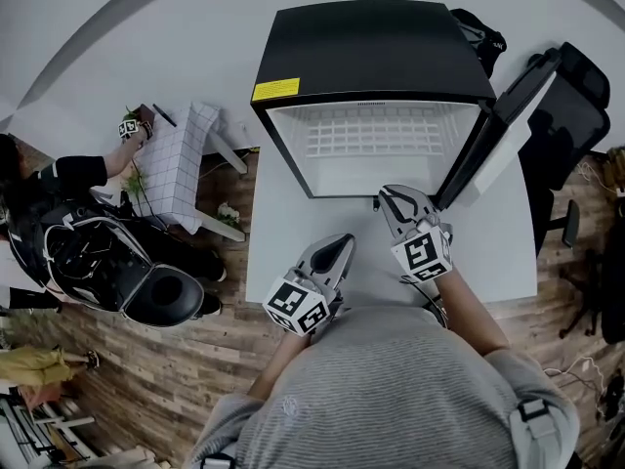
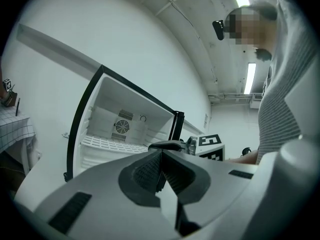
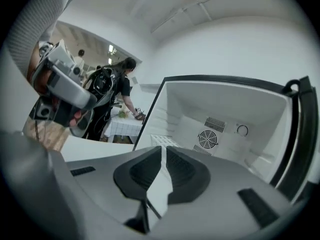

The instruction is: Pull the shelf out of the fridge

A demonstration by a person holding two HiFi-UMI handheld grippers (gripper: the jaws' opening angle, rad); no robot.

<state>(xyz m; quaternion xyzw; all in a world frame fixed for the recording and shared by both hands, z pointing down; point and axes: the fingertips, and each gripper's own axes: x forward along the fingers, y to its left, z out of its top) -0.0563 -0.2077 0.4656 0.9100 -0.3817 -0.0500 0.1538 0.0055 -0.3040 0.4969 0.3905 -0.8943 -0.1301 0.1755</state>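
A small black-topped fridge [image 1: 371,47] stands on a white table [image 1: 283,252], its door [image 1: 508,115] swung open to the right. Inside lies a white wire shelf [image 1: 376,130], which also shows in the left gripper view [image 2: 107,144] and the right gripper view [image 3: 162,140]. My left gripper [image 1: 344,242] hangs over the table in front of the fridge, shut and empty [image 2: 162,151]. My right gripper [image 1: 389,195] is closer to the fridge's opening, near its right side, also shut with nothing in it [image 3: 161,151]. Neither touches the shelf.
A person [image 1: 59,179] stands at the left beside a small table with a checked cloth [image 1: 176,164]. A black bag and round seat [image 1: 161,296] sit on the wooden floor there. A black office chair [image 1: 576,115] stands right of the fridge door.
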